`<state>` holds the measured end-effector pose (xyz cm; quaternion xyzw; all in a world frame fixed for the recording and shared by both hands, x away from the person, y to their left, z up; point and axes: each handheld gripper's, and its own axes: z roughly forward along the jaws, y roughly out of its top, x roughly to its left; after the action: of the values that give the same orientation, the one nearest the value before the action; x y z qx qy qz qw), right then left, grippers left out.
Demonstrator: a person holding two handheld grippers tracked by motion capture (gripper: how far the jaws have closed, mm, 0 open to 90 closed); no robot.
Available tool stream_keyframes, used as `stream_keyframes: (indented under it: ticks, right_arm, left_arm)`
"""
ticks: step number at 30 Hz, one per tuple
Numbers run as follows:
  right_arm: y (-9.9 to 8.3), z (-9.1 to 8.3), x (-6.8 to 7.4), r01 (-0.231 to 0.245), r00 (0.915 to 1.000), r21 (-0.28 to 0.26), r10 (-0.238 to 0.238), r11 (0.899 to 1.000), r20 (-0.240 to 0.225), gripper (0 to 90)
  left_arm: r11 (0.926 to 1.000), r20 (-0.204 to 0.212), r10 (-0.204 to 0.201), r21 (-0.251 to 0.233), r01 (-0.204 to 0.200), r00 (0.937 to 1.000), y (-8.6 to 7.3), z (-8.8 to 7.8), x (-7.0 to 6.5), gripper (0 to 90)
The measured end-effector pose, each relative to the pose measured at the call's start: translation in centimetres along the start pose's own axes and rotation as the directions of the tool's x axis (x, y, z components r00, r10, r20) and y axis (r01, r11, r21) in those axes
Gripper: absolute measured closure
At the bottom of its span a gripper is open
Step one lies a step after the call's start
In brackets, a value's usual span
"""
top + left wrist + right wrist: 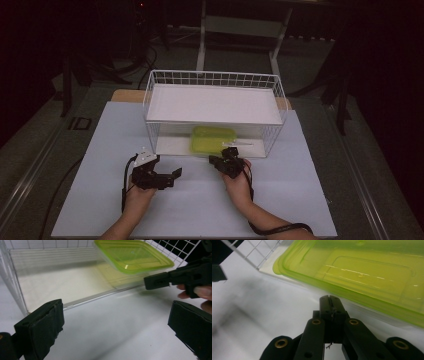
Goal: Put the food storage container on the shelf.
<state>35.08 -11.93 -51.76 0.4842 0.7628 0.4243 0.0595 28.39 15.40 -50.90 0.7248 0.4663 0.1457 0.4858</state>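
A lime-green lidded plastic container (212, 139) lies on the floor of a white wire basket (215, 78), whose open side faces me. My right gripper (225, 159) sits just in front of the container's near edge, shut, with nothing between its jaws. In the right gripper view its closed tip (329, 301) points at the container's rim (367, 272), a short way off it. My left gripper (167, 175) rests on the table to the left, open and empty. In the left gripper view its jaws (117, 322) stand wide apart, facing the container (132, 255) and the right gripper (150, 282).
A flat white panel (215, 102) covers the top of the basket. The basket stands at the far side of a pale table top (200, 210). Basket wires (10, 277) border the opening on the left. Dark floor and metal frame legs surround the table.
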Motion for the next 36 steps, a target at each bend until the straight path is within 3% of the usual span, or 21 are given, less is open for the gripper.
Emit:
stream_keyframes:
  ticks: [4, 13, 20, 24, 27, 32, 36]
  right_arm:
    - [0.5, 0.6, -0.3, 0.0, 0.9998, -0.009, 0.0, 1.0, 0.02, 89.9]
    - [1.6, 1.5, -1.6, -0.036, 0.9977, -0.03, 0.037, 0.999, 0.057, 89.9]
    - [2.3, 2.1, -2.1, -0.026, 0.9961, -0.047, 0.03, 0.999, 0.083, 89.9]
    - [2.8, 2.2, -2.4, -0.03, 0.9957, -0.057, 0.035, 0.998, 0.086, 89.9]
    - [3.1, 2.2, -2.6, -0.04, 0.9949, -0.064, 0.045, 0.997, 0.09, 89.9]
    - [3.4, 2.2, -2.6, -0.067, 0.9928, -0.065, 0.073, 0.996, 0.095, 89.9]
    - [3.6, 2.1, -3.1, -0.052, 0.9931, -0.084, 0.06, 0.995, 0.101, 89.9]
  left_arm:
    - [0.9997, -0.017, 0.022, -0.01, -0.022, 0.9996, -0.1, 0.1, -0.1, 1.0]
    - [0.9997, 0.011, 0.004, -0.022, -0.003, 0.9999, -0.1, 0.0, -0.2, 1.0]
    - [0.9997, 0.02, 0.002, -0.023, -0.001, 0.9998, -0.2, 0.0, -0.1, 1.1]
    - [0.9996, 0.025, -0.004, -0.027, 0.004, 0.9997, -0.2, 0.0, -0.1, 1.0]
    - [0.9993, 0.008, 0.014, -0.034, -0.013, 0.9999, -0.2, -0.1, -0.2, 1.0]
    - [0.9994, 0.014, -0.002, -0.035, 0.003, 0.9999, -0.2, -0.2, 0.0, 1.0]
    - [0.9994, 0.018, -0.007, -0.033, 0.008, 0.9998, -0.2, -0.1, 0.0, 1.0]
